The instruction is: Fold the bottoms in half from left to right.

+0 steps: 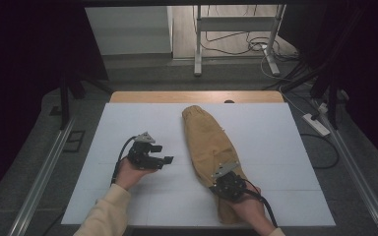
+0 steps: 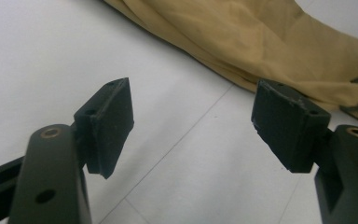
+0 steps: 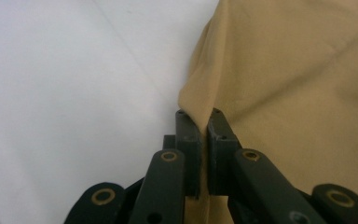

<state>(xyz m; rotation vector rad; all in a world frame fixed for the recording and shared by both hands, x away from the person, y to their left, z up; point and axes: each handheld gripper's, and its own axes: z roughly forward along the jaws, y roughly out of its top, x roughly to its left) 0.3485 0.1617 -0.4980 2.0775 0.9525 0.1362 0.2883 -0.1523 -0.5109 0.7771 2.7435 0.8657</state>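
Tan trousers (image 1: pixel 210 147), folded lengthwise into one long strip, lie on the white tabletop (image 1: pixel 128 118). Long axis runs from the elastic waistband at about 12 o'clock, near the far edge, down to the leg ends at roughly 5 o'clock by the near edge; the strip leans slightly, far end toward 11, near end toward 5. Right claw (image 1: pixel 224 173) sits over the near third of the strip, jaws pinched shut on a raised ridge of the cloth; in the right gripper view the fabric (image 3: pixel 298 84) peaks up between the two pads (image 3: pixel 186 135) and fans away toward 1 o'clock. Left claw (image 1: pixel 166 160) hovers over bare tabletop, jaws standing wide apart with nothing between them. In the high view it points toward 3 o'clock, straight at the strip's left long edge, which lies near but not touching. In the left gripper view that folded edge (image 2: pixel 223 60) crosses the top of the view from 11 to 3 o'clock, beyond the pads (image 2: pixel 107 121). Judgement: the left claw is the free one and the nearer to the left edge mid-strip; its approach is square to the long axis, so a short reach toward 3 o'clock would bring it onto the hem side. Far waistband end is well apart from both claws.
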